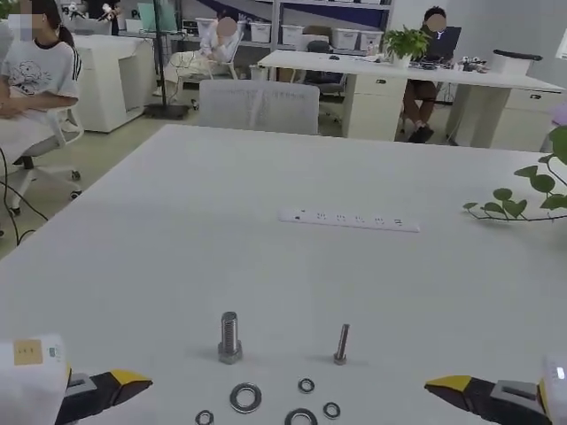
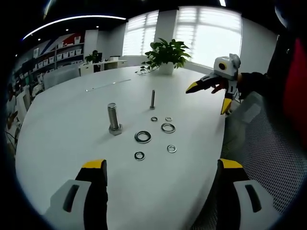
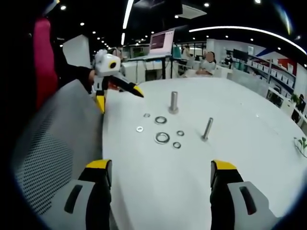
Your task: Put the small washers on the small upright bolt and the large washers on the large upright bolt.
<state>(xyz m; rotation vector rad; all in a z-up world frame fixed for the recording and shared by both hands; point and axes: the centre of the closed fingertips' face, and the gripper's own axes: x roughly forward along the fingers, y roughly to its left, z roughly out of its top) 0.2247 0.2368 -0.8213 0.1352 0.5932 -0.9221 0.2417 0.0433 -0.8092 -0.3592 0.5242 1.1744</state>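
Though well behind large bolt (image 1: 229, 338), power strip (image 1: 348, 219).

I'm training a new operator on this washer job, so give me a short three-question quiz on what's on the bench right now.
1. True or false: a washer already sits on the large bolt.
2. How many large washers lie on the white table? A one, B two, C four.
3. Fill in: the left gripper and the right gripper both have their jaws ____.
Key: 1 false; the small bolt is bare too. 2 B. 3 open.
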